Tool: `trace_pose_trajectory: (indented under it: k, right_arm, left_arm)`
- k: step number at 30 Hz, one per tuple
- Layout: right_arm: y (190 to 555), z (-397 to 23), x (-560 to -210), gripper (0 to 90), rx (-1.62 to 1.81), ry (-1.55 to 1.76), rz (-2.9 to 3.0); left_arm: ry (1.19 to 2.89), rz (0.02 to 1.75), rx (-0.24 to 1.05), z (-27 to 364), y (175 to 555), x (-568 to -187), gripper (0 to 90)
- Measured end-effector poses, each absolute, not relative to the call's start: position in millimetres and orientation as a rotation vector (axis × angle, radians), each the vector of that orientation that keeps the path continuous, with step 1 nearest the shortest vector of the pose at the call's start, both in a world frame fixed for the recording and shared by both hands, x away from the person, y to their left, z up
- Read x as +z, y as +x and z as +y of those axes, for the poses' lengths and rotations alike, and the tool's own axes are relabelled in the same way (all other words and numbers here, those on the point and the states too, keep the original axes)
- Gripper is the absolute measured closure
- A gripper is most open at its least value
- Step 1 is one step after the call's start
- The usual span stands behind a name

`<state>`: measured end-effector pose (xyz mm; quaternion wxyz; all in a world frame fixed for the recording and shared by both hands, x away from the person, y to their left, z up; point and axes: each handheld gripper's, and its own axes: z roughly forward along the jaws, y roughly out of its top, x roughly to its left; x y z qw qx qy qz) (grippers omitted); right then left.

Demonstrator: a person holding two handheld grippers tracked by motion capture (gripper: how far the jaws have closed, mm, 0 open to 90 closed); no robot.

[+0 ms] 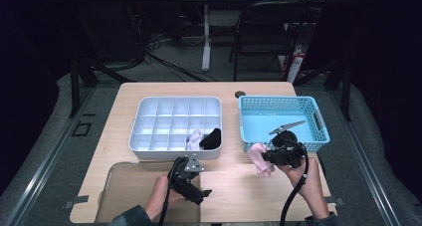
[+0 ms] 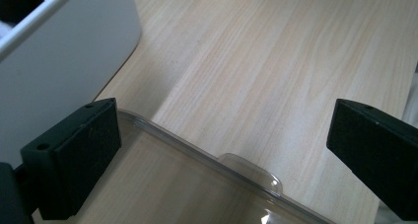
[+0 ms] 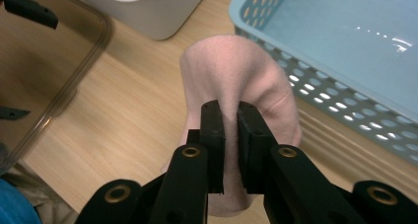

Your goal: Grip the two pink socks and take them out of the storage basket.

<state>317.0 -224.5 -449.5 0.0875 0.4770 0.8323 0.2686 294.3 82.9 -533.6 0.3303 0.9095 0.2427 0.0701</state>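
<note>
My right gripper (image 3: 230, 116) is shut on a pale pink sock (image 3: 231, 71), which hangs folded over the wooden table just in front of the blue basket (image 3: 345, 110). From above, the pink sock (image 1: 261, 159) droops at the left of the right gripper (image 1: 268, 155), near the basket's front left corner. My left gripper (image 1: 196, 186) is open with nothing between its jaws, low over the edge of a clear lid (image 2: 197, 184), beside the white divided tray (image 2: 59, 51). The tray (image 1: 149, 111) holds a white sock (image 1: 194, 139) and a black sock (image 1: 211, 138) in its front right compartments.
The blue basket (image 1: 249, 131) stands at the table's right, the clear lid (image 1: 129, 186) lies at the front left. Bare wood (image 1: 234, 186) lies between my two hands. A small dark disc (image 1: 240, 94) sits at the back edge. Chairs and cables stand beyond the table.
</note>
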Motion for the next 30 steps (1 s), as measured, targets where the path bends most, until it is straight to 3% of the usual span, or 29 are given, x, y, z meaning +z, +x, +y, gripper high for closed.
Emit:
trace_pose_trajectory:
  k: [7,30]
  right_arm:
    - [316.1,-210.4,-463.7,82.9,0.796,1.395,2.525]
    - [323.4,-201.6,-505.8,81.3,0.647,1.417,2.592]
  left_arm:
    - [2.391,0.637,0.218,69.0,291.8,-534.6,0.2]
    - [2.376,0.598,0.193,75.3,299.6,-537.5,0.2]
